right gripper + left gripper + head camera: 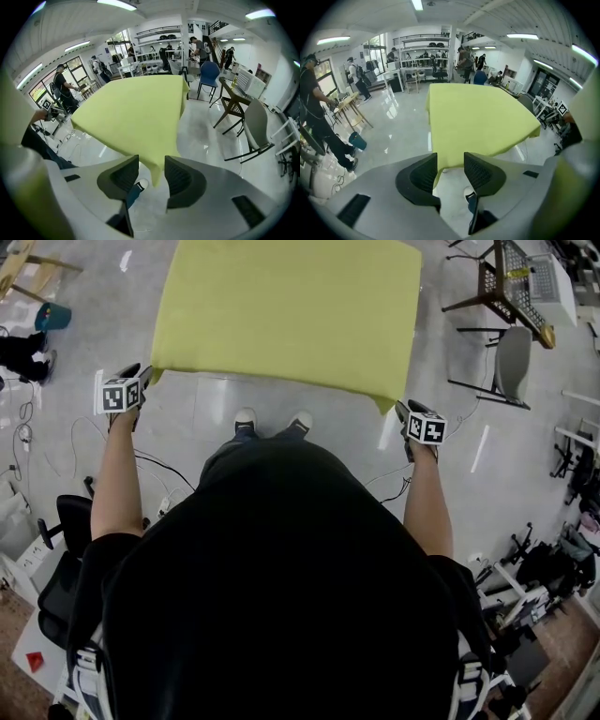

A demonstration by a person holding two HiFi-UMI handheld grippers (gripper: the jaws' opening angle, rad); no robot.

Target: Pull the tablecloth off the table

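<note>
Tablecloth [291,306], a plain yellow-green sheet, lies spread flat over the whole table, with its two near corners drooping over the table's near edge toward the person's shoes [272,420]. Nothing of it has been drawn off yet, so the task is at its first step: getting a hold on the cloth.

The left gripper [142,376] sits at the near left corner of the table and the right gripper [403,412] at the near right corner, both pointing steeply down. In the left gripper view the jaws stand moderately apart, and the hanging cloth corner [439,161] lines up with the gap, close by the left pad. In the right gripper view the jaws are likewise parted, and the pointed tip of the other corner [157,171] hangs in the middle of the gap. Neither pair of pads presses on the fabric. Whether the cloth is already inside the gaps or just beyond them cannot be told for sure.

The next move, as I judge it, calls for easing each gripper forward until its corner sits well between the pads, then closing both firmly. After that, both should draw back together and evenly, toward the person, so the sheet slides off the near edge. The risk is a thin tip slipping out of a shallow bite.
</note>
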